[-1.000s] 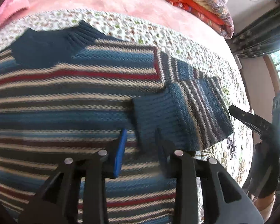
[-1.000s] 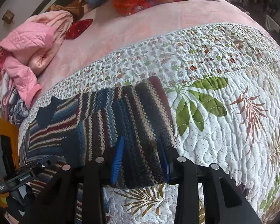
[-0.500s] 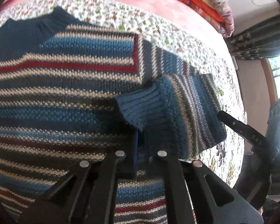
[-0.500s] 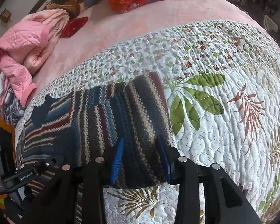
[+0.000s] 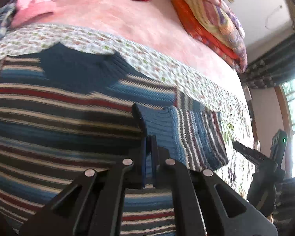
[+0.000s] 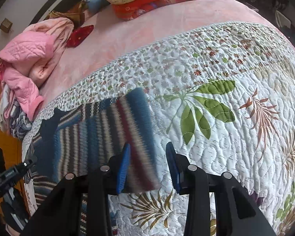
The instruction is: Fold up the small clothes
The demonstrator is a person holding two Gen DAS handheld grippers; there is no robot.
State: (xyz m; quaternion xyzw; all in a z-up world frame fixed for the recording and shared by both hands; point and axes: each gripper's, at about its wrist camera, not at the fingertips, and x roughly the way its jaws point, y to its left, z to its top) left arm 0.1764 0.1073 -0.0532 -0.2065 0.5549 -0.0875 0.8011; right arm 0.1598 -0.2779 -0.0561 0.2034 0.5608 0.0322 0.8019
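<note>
sweater (image 5: 64,106): flat on quilt (image 6: 216,63), neck away from grippers
done: right sleeve (image 5: 188,135) folded in across body
left gripper (image 5: 148,137): clamped on sleeve cuff
right gripper (image 6: 148,167): jaws apart, straddling sleeve fold, gripping nothing
left: other sleeve not visibly folded, body fold

White lettering sits on the black plastic handheld gripper body (image 6: 8,174) at the right-wrist view's lower left edge, but it is too blurred to read.
</note>
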